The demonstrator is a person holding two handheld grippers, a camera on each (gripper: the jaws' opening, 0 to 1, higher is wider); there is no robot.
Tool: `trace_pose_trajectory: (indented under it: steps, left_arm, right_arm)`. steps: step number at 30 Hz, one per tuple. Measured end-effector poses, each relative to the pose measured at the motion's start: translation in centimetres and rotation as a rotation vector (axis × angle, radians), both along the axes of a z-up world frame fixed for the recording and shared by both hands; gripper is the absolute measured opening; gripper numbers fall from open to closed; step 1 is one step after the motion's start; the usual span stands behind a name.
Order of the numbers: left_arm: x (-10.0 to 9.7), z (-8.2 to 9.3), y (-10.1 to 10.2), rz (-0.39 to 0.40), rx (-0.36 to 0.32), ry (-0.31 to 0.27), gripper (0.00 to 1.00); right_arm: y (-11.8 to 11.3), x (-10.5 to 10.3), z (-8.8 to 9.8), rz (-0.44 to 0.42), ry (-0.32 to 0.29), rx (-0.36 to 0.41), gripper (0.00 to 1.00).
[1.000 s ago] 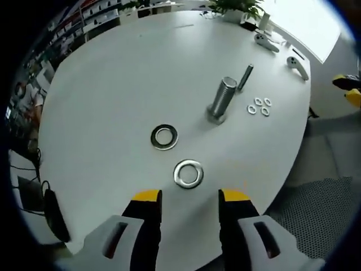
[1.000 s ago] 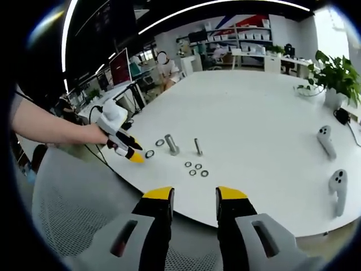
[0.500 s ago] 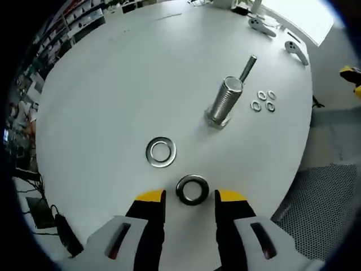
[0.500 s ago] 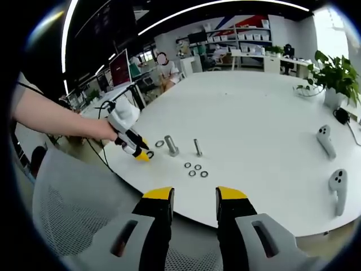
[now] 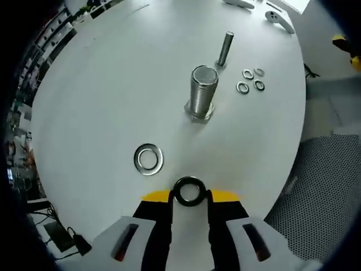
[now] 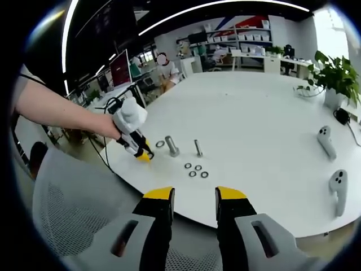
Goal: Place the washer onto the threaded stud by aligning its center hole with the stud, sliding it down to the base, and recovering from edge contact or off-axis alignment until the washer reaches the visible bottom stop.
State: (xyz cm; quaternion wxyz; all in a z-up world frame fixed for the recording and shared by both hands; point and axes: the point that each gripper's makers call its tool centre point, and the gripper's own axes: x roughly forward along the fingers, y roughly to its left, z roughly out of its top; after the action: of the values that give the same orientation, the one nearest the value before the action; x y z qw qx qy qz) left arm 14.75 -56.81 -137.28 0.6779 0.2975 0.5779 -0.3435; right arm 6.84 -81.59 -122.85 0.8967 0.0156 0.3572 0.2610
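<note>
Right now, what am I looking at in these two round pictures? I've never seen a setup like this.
A person holds a hand tool, a gripper, in each hand, and each carries a camera looking along its jaws. In the left gripper view, the left gripper has closed its yellow-tipped jaws around a washer on the white table. Beyond lie a second washer, a thick threaded stud, a thin bolt and four small washers. In the right gripper view, the right gripper hangs open off the table's edge, watching.

White table (image 5: 113, 73); silver washer (image 5: 189, 191), stud (image 5: 202, 93); yellow-tipped black fingers (image 5: 158, 197).
</note>
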Motion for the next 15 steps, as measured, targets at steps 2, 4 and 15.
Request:
trace_pose_trajectory:
  steps: [2,4,15]
  left_arm:
    - [0.13,-0.06,0.10,0.008,0.001,0.004,0.21]
    - [0.09,0.01,0.07,0.008,0.005,0.009,0.21]
    - [0.25,-0.07,0.12,0.060,0.018,0.012,0.19]
  right_arm:
    - [0.01,0.00,0.00,0.000,0.000,0.001,0.31]
    - [-0.01,-0.01,-0.07,0.000,0.003,0.000,0.31]
    - [0.04,-0.07,0.05,0.004,-0.002,0.006,0.31]
